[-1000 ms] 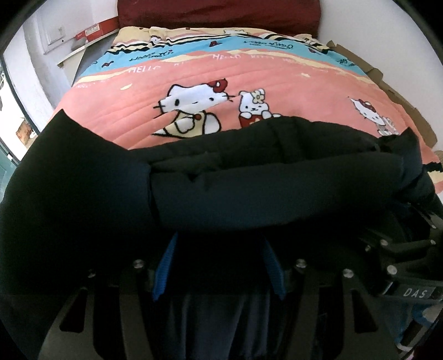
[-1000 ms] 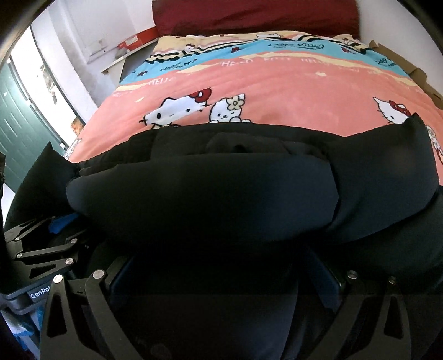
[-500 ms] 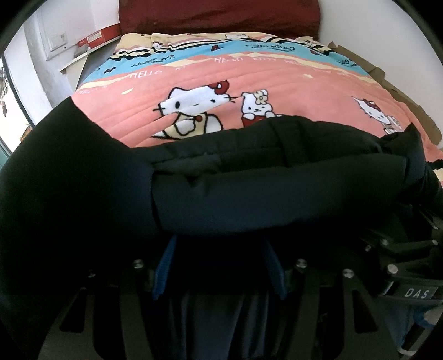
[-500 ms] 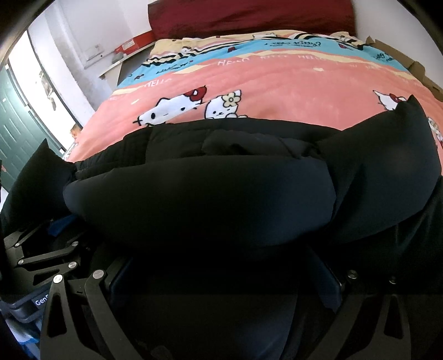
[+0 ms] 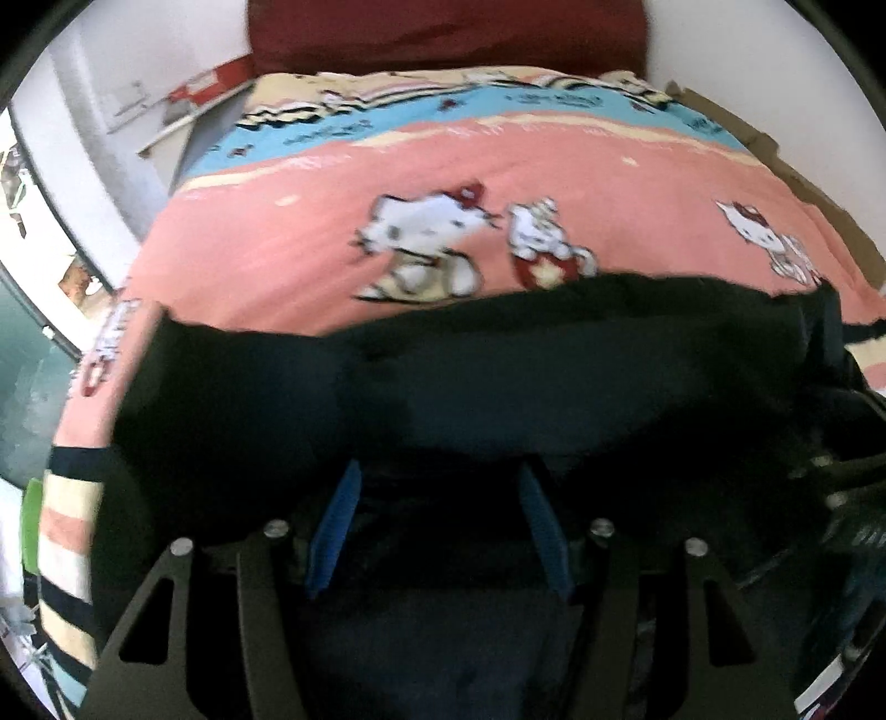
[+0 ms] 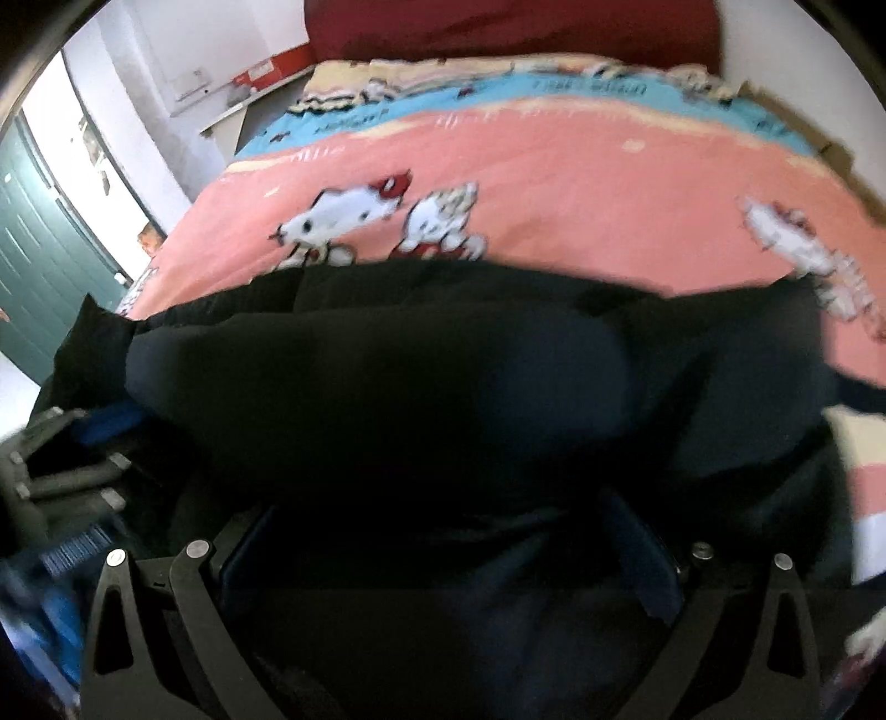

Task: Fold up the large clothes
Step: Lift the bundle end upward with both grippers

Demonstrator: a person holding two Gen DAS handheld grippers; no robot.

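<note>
A large black padded garment (image 5: pixel 498 387) lies bunched across the near part of the bed, and it fills the lower half of the right wrist view (image 6: pixel 443 387) too. My left gripper (image 5: pixel 437 515) holds a thick fold of it between its blue-padded fingers (image 5: pixel 335 520). My right gripper (image 6: pixel 448 548) holds another thick fold, and the cloth hides most of its fingers. The two grippers are side by side: the right one shows at the left view's right edge (image 5: pixel 841 487), the left one at the right view's left edge (image 6: pixel 72 459). Both views are motion-blurred.
The bed carries a pink, blue and cream cartoon-cat quilt (image 5: pixel 498 183) with a dark red headboard (image 5: pixel 443 33) beyond. A white wall with a shelf and red box (image 6: pixel 260 72) is at left, beside a green door (image 6: pixel 39 260). Cardboard (image 5: pixel 819 188) lines the bed's right side.
Both grippers have pulled back and lifted with the garment. More of the quilt's near and side edges now shows, and the garment's raised corners have dropped lower in view.
</note>
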